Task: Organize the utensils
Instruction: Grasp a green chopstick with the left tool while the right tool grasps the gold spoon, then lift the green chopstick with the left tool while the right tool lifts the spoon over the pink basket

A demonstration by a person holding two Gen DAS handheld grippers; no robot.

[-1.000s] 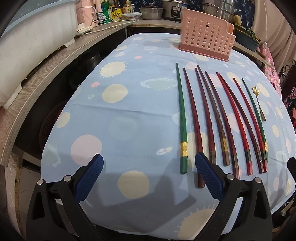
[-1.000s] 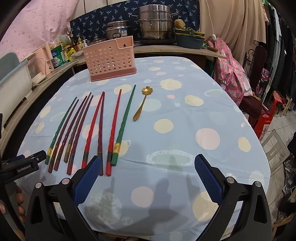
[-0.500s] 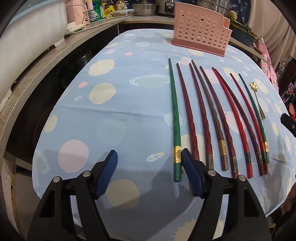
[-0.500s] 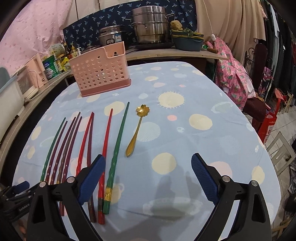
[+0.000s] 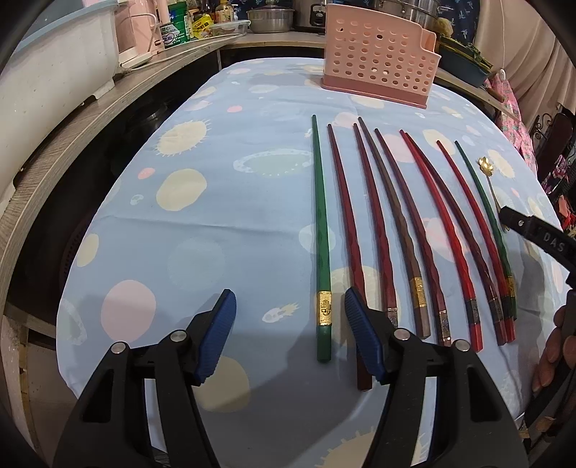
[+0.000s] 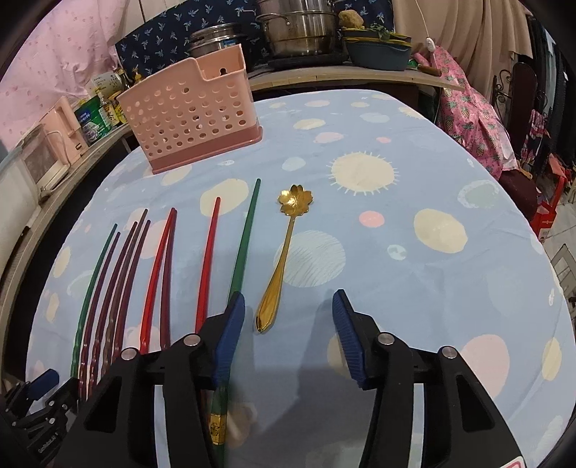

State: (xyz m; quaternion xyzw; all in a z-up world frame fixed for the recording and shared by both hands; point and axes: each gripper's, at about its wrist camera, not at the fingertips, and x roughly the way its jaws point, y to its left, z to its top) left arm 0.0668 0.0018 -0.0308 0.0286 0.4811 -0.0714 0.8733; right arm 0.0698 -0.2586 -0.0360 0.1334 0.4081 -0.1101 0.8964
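Chopsticks point(image 5: 396, 230) lay in a row on the spotted blue tablecloth point(image 5: 223, 223), running lengthwise away from both grippers, with their thick banded ends nearest. The left gripper point(image 5: 289, 316) hung just above the near end of the row, its jaws closing but not yet pressing anything: the leftmost green chopstick point(image 5: 321, 252) had its gold-banded end between the blue pads, apart from both, while a dark red chopstick point(image 5: 345, 216) ran under the right-hand pad. The remaining sticks (dark red, brown, bright red and one more green) fanned off to that gripper's right. The right gripper point(image 6: 288, 316) was likewise closing with nothing clamped; the handle end of a gold flower-bowled spoon point(image 6: 284, 252) lay between its pads, nearer the left one and touching neither. The second green chopstick point(image 6: 244, 244) passed directly beneath that left pad, and the bright red chopstick point(image 6: 208, 259) lay just left of it. Straight ahead of both grippers, past the chopstick tips and well apart from them, a pink perforated utensil holder point(image 6: 190, 118) stood upright on the cloth. A person's fingers point(image 5: 554, 345) showed at the far right edge of the left wrist view, wrapped around the other gripper's black frame. Steel pots point(image 6: 298, 32) sat on the counter behind the holder.
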